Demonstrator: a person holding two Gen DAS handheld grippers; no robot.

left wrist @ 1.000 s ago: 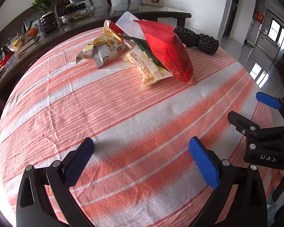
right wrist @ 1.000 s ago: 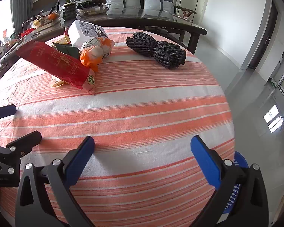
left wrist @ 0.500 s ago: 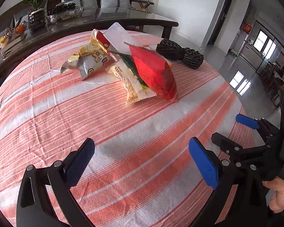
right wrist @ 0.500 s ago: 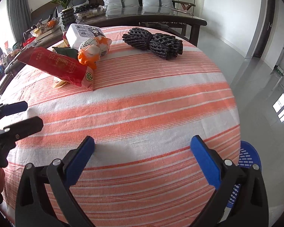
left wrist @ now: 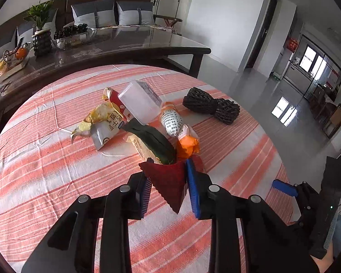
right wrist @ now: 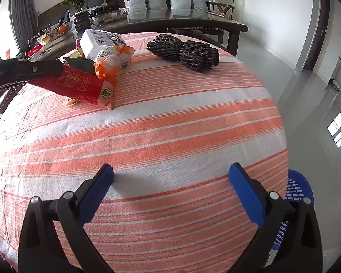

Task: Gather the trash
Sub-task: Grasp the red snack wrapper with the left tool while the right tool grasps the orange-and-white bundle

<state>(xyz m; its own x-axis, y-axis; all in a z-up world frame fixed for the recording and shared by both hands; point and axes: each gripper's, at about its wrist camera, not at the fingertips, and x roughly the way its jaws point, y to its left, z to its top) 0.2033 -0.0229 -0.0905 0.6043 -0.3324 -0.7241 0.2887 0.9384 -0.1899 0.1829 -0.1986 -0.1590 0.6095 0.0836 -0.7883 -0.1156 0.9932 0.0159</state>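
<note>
I see the red snack bag lying long and flat, one end on the striped cloth, the other pinched. Behind it sit a crumpled orange wrapper, a dark green packet, a white plastic box and a yellow-white wrapper, all touching.

Near cloth: left bare, open to passage.
Far left: blocked by wrapper pile.
Far right: blocked by black bundle.

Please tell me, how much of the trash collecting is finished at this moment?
Nothing looks collected yet. In hand: the left gripper is closing on the red wrapper, its far end on the striped cloth. Left: the yellow wrapper, white tub, orange wrapper. The right gripper is open, empty.
</note>
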